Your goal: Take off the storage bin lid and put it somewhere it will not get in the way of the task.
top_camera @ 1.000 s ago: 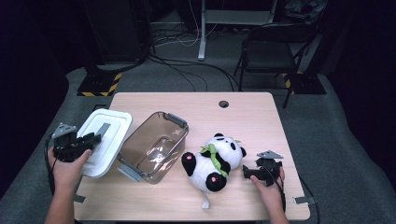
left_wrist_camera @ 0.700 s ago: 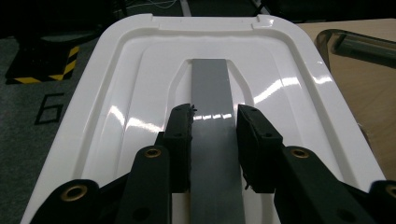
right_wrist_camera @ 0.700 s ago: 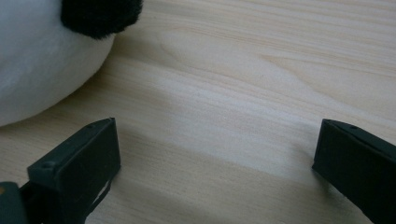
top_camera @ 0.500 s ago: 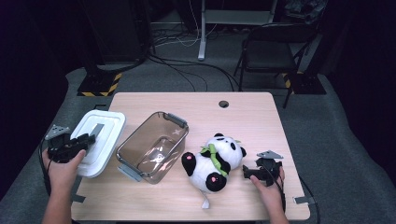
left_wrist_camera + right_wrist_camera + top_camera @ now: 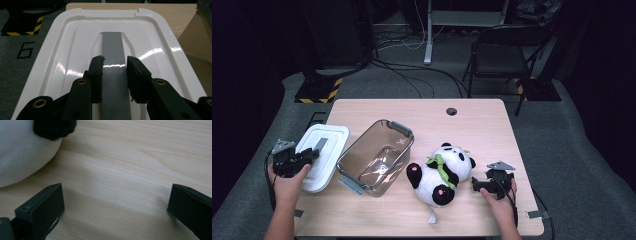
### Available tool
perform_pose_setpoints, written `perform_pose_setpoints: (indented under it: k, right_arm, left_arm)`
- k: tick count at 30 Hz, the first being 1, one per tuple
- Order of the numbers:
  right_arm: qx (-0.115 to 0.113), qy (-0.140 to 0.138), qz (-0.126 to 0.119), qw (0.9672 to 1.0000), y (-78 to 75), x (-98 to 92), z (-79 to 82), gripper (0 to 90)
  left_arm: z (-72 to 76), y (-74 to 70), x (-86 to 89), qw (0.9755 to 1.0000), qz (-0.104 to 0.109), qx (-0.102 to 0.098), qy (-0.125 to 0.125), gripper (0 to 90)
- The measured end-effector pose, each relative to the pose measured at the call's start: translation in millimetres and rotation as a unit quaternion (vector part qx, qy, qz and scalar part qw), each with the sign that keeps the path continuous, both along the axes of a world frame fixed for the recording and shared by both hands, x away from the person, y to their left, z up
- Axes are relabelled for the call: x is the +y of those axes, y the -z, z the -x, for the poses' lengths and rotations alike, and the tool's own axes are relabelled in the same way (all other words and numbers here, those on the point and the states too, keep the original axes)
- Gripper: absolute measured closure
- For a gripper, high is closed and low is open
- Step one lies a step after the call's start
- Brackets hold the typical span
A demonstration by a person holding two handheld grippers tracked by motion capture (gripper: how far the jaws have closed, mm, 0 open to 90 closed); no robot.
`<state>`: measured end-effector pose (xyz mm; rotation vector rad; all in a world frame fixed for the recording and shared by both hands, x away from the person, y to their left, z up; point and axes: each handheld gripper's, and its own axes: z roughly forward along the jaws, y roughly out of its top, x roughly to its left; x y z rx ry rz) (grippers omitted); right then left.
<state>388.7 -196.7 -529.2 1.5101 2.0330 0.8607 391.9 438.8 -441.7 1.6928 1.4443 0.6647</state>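
A white plastic lid (image 5: 328, 146) with a grey strip handle (image 5: 113, 47) is at the table's left edge, partly out past it. My left gripper (image 5: 312, 154) is shut on that handle; in the left gripper view its jaws (image 5: 115, 61) press the strip from both sides. To the lid's right stands a clear, empty container (image 5: 377, 157) with grey clasps. A plush panda (image 5: 442, 170) lies on its back right of the container. My right gripper (image 5: 474, 186) rests open on the wood just right of the panda (image 5: 22, 152), nothing between its jaws (image 5: 115, 195).
The wooden table (image 5: 482, 130) has a round cable hole (image 5: 451, 111) near its far edge. Beyond it are a folding chair (image 5: 494, 55), cables and a yellow-black striped base (image 5: 317, 92) on the grey floor. A "6" mark (image 5: 25, 50) is on the floor left of the lid.
My left gripper has carried the lid left and down, away from the container, toward the table's left edge. The right gripper and the panda have stayed put.
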Motion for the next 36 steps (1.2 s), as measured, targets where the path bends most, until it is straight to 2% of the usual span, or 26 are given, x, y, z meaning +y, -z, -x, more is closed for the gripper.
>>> perform_pose_setpoints:
  k: [3, 8, 10, 11, 12, 14, 18, 21, 22, 26, 27, 28, 36]
  right_arm:
    - [0.000, 0.000, 0.000, 1.0000, 0.0, 0.0, 0.0, 0.0]
    - [0.000, 0.000, 0.000, 1.0000, 0.0, 0.1, 0.0, 0.0]
    - [0.000, 0.000, 0.000, 1.0000, 0.0, 0.1, 0.0, 0.0]
    - [-0.001, -0.003, 0.000, 1.0000, 0.1, -0.2, -0.3, 0.0]
    - [-0.001, -0.003, 0.001, 1.0000, 0.1, -0.2, -0.2, 0.0]
    - [0.001, -0.004, 0.000, 1.0000, 0.1, -0.1, -0.1, 0.0]
    - [0.001, -0.004, 0.000, 1.0000, 0.0, 0.0, 0.0, 0.0]
    - [0.001, -0.004, 0.000, 1.0000, 0.0, 0.1, 0.0, 0.0]
    - [0.001, -0.004, 0.000, 1.0000, 0.0, 0.0, 0.0, 0.0]
    - [0.001, -0.004, 0.000, 1.0000, 0.0, 0.1, 0.0, 0.0]
    - [0.001, -0.004, 0.000, 1.0000, 0.0, 0.1, 0.0, 0.0]
    - [0.001, -0.003, -0.001, 1.0000, 0.0, 0.2, 0.0, 0.0]
    - [0.001, -0.004, -0.001, 1.0000, 0.0, 0.2, 0.0, 0.0]
  left_arm:
    - [-1.7, 7.9, -2.7, 1.0000, -0.003, -0.002, 0.000, 66.7]
    - [-4.8, 19.9, -7.4, 0.9999, -0.003, 0.009, 0.003, 66.7]
    - [-6.0, 25.1, -9.1, 0.9997, -0.004, 0.023, 0.007, 66.7]
    - [-6.7, 26.9, -10.4, 0.9997, -0.002, 0.022, 0.006, 66.7]
    - [-6.6, 27.3, -10.7, 0.9994, -0.004, 0.032, 0.010, 66.7]
    - [-8.4, 30.5, -12.7, 0.9994, -0.009, 0.032, 0.012, 66.7]
    - [-10.8, 34.3, -15.7, 0.9989, -0.009, 0.044, 0.014, 66.7]
    - [-12.0, 36.1, -17.5, 0.9982, -0.019, 0.053, 0.021, 66.7]
    - [-12.6, 37.1, -19.2, 0.9982, -0.016, 0.054, 0.021, 66.7]
    - [-14.6, 39.9, -24.1, 0.9977, -0.025, 0.057, 0.027, 66.7]
    - [-14.8, 40.1, -24.7, 0.9972, -0.027, 0.064, 0.028, 66.6]
    - [-15.7, 42.2, -25.9, 0.9975, -0.025, 0.060, 0.027, 66.7]
    - [-17.7, 48.5, -28.9, 0.9953, -0.030, 0.086, 0.033, 66.6]
